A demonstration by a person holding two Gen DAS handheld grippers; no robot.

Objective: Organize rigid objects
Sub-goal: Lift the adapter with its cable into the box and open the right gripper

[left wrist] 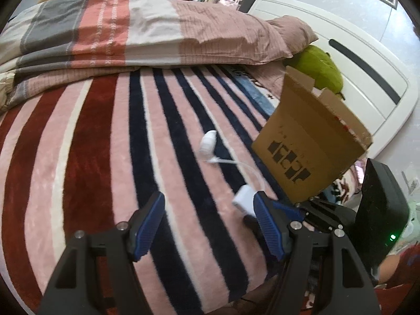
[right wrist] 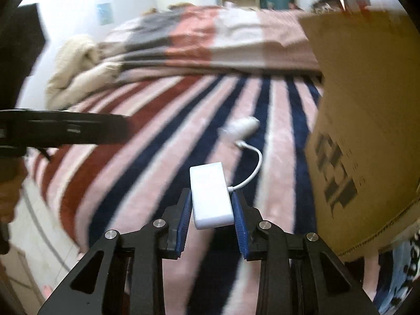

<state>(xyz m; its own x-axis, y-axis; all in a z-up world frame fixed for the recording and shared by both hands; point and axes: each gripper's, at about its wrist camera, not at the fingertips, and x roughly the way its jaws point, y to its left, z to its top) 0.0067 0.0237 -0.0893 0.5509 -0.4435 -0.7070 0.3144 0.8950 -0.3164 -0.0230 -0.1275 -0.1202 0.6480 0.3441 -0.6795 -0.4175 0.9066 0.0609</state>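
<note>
- bed (left wrist: 92, 157) with a fuzzy striped blanket on top: pink, dark red, navy, white
- folded quilt (left wrist: 131, 31) piled along the far side, pinkish pillow (left wrist: 288, 31) next to it
- cardboard box (left wrist: 309, 141) sitting on the blanket
- small white plug thing (left wrist: 208, 144) lying there, thin white cable (right wrist: 256, 157) running off it
- green plush (left wrist: 320, 65) behind the box

A white rectangular adapter block (right wrist: 211, 195) sits pinched between the right gripper (right wrist: 212, 211) pads, its thin white cable (right wrist: 256, 161) curling ahead to a white oval plug (right wrist: 242, 127) lying beyond.
</note>
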